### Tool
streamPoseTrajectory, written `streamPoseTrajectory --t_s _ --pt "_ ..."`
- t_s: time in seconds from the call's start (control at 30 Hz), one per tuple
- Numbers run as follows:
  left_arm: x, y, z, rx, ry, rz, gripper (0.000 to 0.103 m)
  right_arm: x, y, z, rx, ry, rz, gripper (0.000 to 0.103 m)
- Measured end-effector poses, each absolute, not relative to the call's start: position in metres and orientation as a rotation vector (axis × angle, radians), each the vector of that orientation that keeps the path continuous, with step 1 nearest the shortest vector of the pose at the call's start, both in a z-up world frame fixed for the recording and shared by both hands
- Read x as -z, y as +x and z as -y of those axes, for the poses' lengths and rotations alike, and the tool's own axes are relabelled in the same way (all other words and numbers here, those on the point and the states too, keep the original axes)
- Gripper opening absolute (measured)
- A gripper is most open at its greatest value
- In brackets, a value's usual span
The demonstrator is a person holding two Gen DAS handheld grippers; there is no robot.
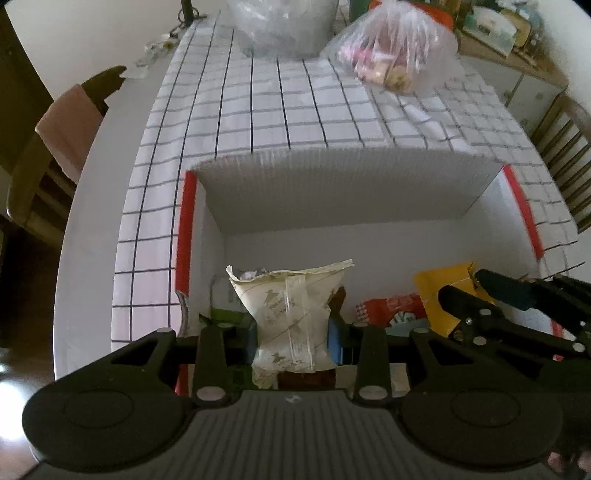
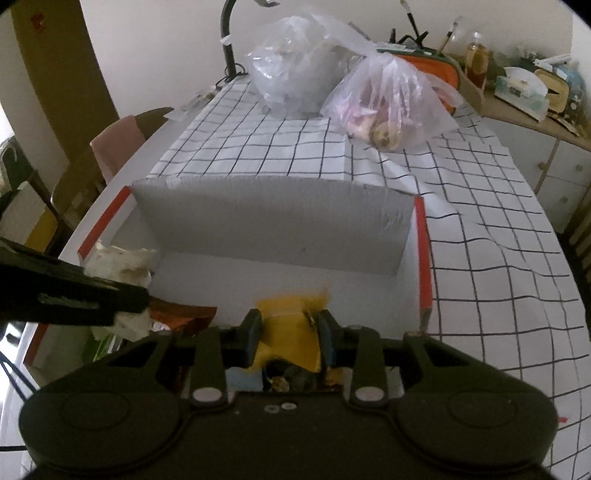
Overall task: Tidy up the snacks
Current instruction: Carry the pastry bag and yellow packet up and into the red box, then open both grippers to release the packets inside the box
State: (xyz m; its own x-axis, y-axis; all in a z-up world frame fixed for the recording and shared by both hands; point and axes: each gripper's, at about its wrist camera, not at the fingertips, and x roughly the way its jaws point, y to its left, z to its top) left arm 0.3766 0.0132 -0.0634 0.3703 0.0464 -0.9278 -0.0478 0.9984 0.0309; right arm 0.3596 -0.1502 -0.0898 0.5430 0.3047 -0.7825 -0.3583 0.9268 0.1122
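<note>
A white cardboard box (image 1: 332, 192) with red-edged flaps sits on the checked tablecloth; it also shows in the right wrist view (image 2: 273, 225). My left gripper (image 1: 291, 338) is shut on a cream snack packet (image 1: 291, 314) and holds it over the box's left side. My right gripper (image 2: 290, 338) is shut on a yellow snack packet (image 2: 288, 332) over the box's right side. In the left wrist view the right gripper (image 1: 476, 295) shows at the right with the yellow packet (image 1: 443, 291). A red snack packet (image 1: 391, 306) and a green one (image 1: 229, 317) lie in the box.
A clear plastic bag of snacks (image 1: 388, 55) and a second clear bag (image 1: 280, 26) lie at the table's far end. Wooden chairs stand at the left (image 1: 55, 147) and right (image 1: 565, 147). A cluttered shelf (image 2: 535, 92) runs along the far right.
</note>
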Motion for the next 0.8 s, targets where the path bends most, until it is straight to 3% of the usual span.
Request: streamPoseTrajectory --t_s 0.4,0.53,0.8 --pt "0.068 0.376 -0.009 -0.043 -0.009 -1.196 0.036 0.091 0.357 0.153 -0.396 -0.038 -0.927 0.038" --pt "0.06 0.37 -0.01 -0.031 -0.021 -1.173 0.047 0.085 0.351 0.155 -0.4 -0.032 -0.912 0.045" --pt "0.041 0.352 -0.01 -0.002 -0.037 -1.119 0.054 0.071 0.331 0.159 -0.39 -0.019 -0.884 0.054"
